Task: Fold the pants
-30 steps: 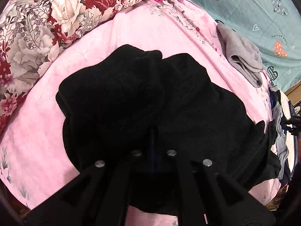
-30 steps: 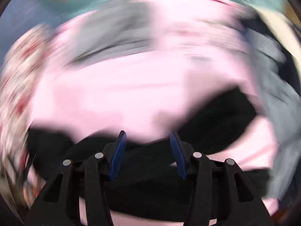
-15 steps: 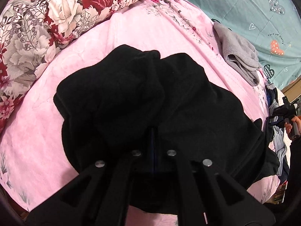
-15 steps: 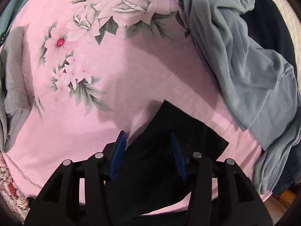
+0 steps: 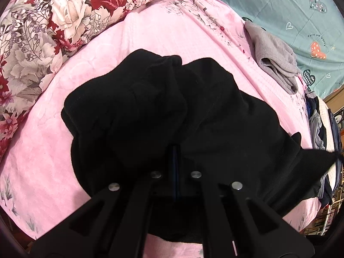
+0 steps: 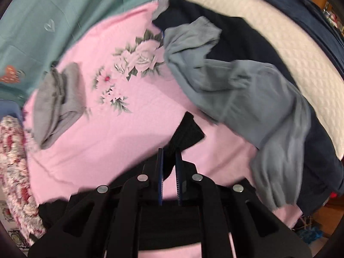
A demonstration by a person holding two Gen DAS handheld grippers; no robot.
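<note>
You are working on a pink bedspread [image 5: 163, 36] printed with pale roses. In the left wrist view a red-and-white floral quilt [image 5: 53, 21] fills the upper left, a teal sheet [image 5: 290, 6] with hearts runs across the upper right, and a folded grey garment [image 5: 275, 62] lies on the pink near that sheet. In the right wrist view a slate-blue garment [image 6: 247, 99] sprawls over dark navy clothing [image 6: 243, 40] at centre right, with a white quilted mattress [image 6: 290, 49] behind in the upper right.

The black pants [image 5: 172, 111] lie bunched in the middle of the left wrist view, spreading toward the right edge. Your left gripper [image 5: 175, 150] has its blue pads pressed together on the black fabric at lower centre. Your right gripper [image 6: 169, 157] has its fingers drawn close, pinching a narrow tip of the pants that sticks up between them at lower centre of its view.

Half a second ago your right gripper's fingers stood well spread over a flat black corner; now they have closed on it, and the view has swung to take in more teal sheet and mattress. The left view has barely changed.

On the teal sheet, small writing near a heart reads roughly "Turn on worry"; the rest is too small to read.
</note>
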